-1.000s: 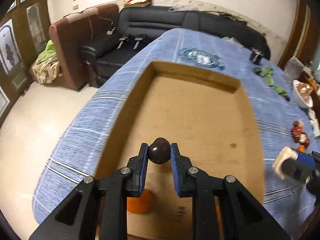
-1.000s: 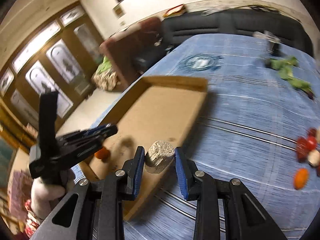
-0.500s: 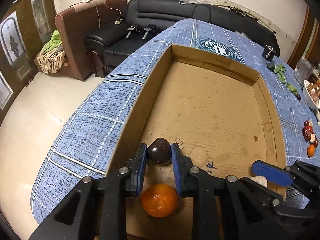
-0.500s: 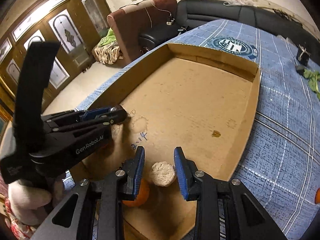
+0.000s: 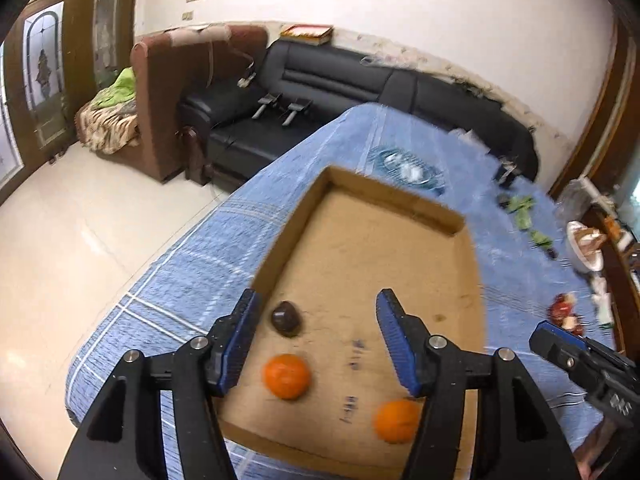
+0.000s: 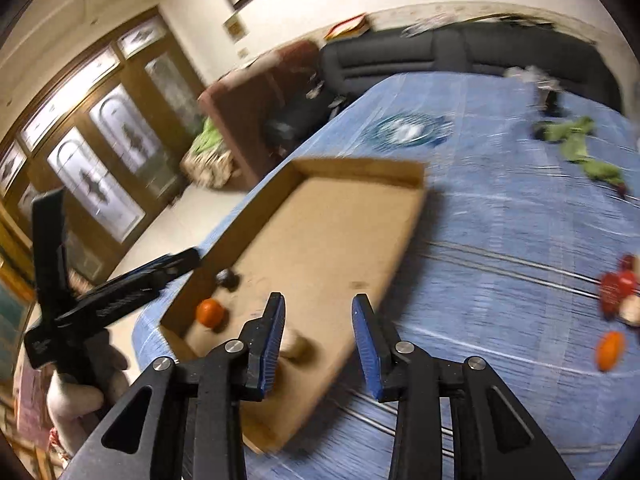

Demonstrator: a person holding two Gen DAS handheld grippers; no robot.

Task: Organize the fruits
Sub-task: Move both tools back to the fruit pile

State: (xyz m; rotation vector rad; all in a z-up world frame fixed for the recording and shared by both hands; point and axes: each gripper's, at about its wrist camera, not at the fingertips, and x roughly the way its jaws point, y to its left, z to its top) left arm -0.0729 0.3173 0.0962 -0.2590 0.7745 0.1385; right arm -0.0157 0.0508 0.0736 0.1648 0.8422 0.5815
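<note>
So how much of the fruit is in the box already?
Done: a dark fruit and two oranges lie in the cardboard box. In hand: nothing; both the left gripper and right gripper are opening, empty. Left: the red fruits and one orange fruit on the blue cloth.

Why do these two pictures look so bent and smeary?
Both are fisheye views: walls curve and corners go black. Left wrist view: tablecloth and box rim smeared, sofa sharper. Right wrist view: blurrier throughout; tablecloth stripes streak, the greens are smudged, while the gripper itself stays crisp.
</note>
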